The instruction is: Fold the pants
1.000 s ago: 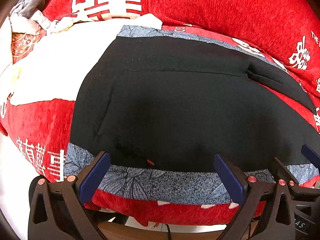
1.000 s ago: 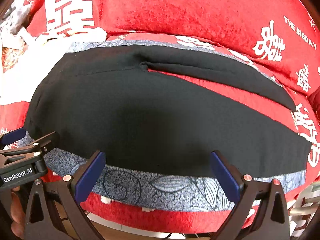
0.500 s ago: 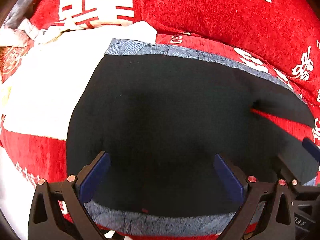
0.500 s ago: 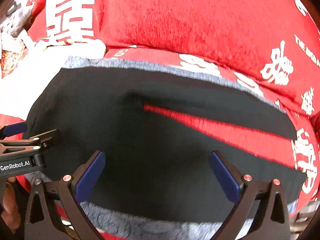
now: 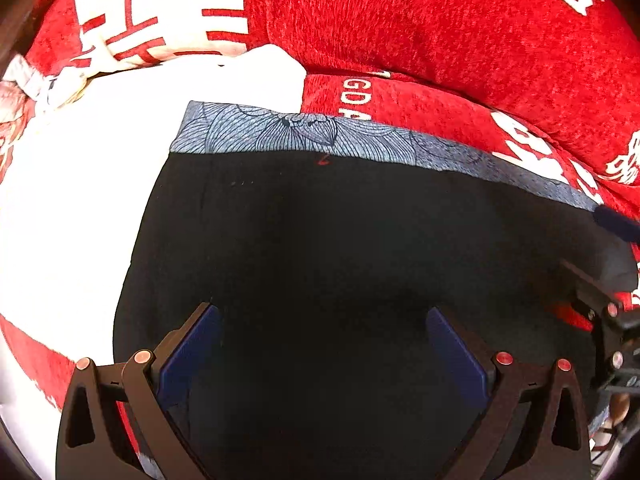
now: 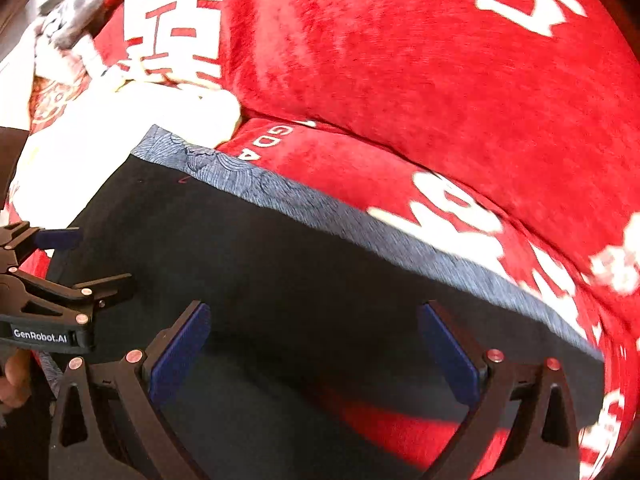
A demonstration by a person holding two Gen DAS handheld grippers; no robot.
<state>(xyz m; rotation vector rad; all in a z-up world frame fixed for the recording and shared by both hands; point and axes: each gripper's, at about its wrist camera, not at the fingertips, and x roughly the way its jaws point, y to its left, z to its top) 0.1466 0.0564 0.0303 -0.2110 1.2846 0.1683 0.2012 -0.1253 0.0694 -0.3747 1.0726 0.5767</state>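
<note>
Black pants (image 5: pixel 340 248) with a grey-blue patterned side stripe (image 5: pixel 304 136) lie spread on a red sofa seat (image 6: pixel 360 168). My left gripper (image 5: pixel 322 314) is open over the black cloth near the waist end, with nothing pinched between its blue pads. My right gripper (image 6: pixel 314 308) is also open, over the legs further right. The stripe (image 6: pixel 320 208) runs along the far edge of the pants (image 6: pixel 260 264). A strip of red seat (image 6: pixel 392 428) shows under the right gripper. Each gripper appears at the edge of the other's view: the left gripper (image 6: pixel 52 272) and the right gripper (image 5: pixel 608 280).
A red back cushion (image 5: pixel 440 28) with white characters stands right behind the pants. A white cloth (image 5: pixel 80 184) lies on the seat to the left. Crumpled laundry (image 6: pixel 68 12) sits at the far left corner. A hand (image 6: pixel 12 380) holds the left gripper.
Both grippers have moved forward from the near striped edge to over the black cloth. That near edge has dropped out of view beneath them. Both stayed open.
</note>
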